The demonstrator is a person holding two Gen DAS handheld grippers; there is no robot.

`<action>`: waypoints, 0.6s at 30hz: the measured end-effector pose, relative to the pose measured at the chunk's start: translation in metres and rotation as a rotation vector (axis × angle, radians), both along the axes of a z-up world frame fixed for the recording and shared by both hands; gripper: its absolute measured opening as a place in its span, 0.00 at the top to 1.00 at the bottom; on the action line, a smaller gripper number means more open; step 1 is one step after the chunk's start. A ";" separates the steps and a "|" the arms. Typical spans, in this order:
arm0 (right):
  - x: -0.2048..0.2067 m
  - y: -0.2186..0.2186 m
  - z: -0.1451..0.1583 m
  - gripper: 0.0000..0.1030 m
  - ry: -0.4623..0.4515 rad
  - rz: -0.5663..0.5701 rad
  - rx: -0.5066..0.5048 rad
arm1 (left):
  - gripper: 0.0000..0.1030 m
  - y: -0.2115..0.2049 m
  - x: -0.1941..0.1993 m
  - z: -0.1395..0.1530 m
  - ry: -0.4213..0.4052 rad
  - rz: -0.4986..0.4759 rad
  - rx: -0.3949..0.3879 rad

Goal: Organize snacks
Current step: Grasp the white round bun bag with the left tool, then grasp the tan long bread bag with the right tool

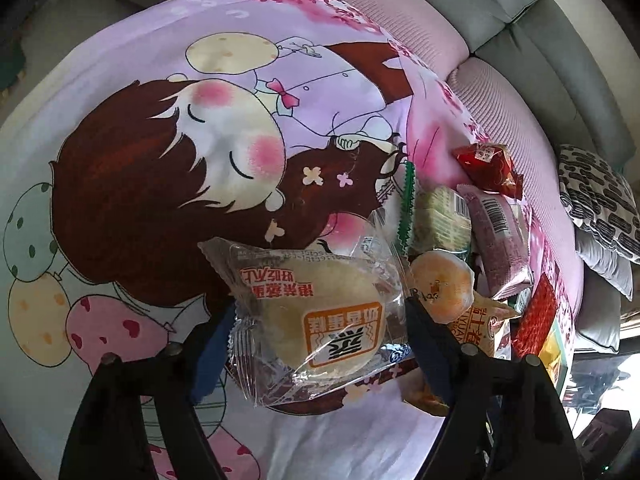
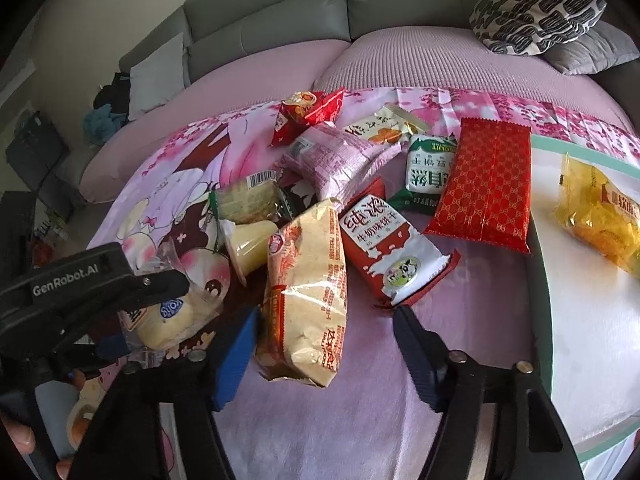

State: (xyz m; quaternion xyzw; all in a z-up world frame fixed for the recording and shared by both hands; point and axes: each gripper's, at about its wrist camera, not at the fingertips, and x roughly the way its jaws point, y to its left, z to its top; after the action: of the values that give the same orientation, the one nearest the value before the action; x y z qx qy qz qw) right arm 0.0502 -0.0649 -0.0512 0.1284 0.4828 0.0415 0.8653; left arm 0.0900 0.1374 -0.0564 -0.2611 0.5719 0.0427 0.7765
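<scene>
My left gripper (image 1: pixel 320 316) is shut on a clear-wrapped pale steamed cake (image 1: pixel 320 320), held over the cartoon-print sheet (image 1: pixel 160 152); it also shows in the right wrist view (image 2: pixel 168 320). My right gripper (image 2: pixel 324 324) is open around the lower end of a tan snack bag (image 2: pixel 308 280). A pile of snacks lies beyond: a red-and-white milk biscuit pack (image 2: pixel 388 248), a red patterned pack (image 2: pixel 488 184), a pink pack (image 2: pixel 340 160), a jelly cup (image 2: pixel 248 248) and a red bag (image 2: pixel 308 114).
A white tray with a teal rim (image 2: pixel 544 280) at the right holds a yellow snack bag (image 2: pixel 600 216). A grey sofa (image 2: pixel 280 20) and patterned cushions (image 2: pixel 536 12) lie behind. More snacks sit right of the cake (image 1: pixel 440 284).
</scene>
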 end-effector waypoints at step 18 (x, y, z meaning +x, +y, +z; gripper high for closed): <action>0.008 0.007 -0.011 0.44 0.022 0.028 0.024 | 0.20 0.001 0.003 0.000 0.014 0.012 0.014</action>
State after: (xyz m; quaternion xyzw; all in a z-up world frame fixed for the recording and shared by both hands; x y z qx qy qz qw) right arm 0.0582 -0.0576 -0.0618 0.1328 0.4934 0.0579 0.8576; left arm 0.0926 0.1386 -0.0564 -0.2588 0.5754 0.0533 0.7740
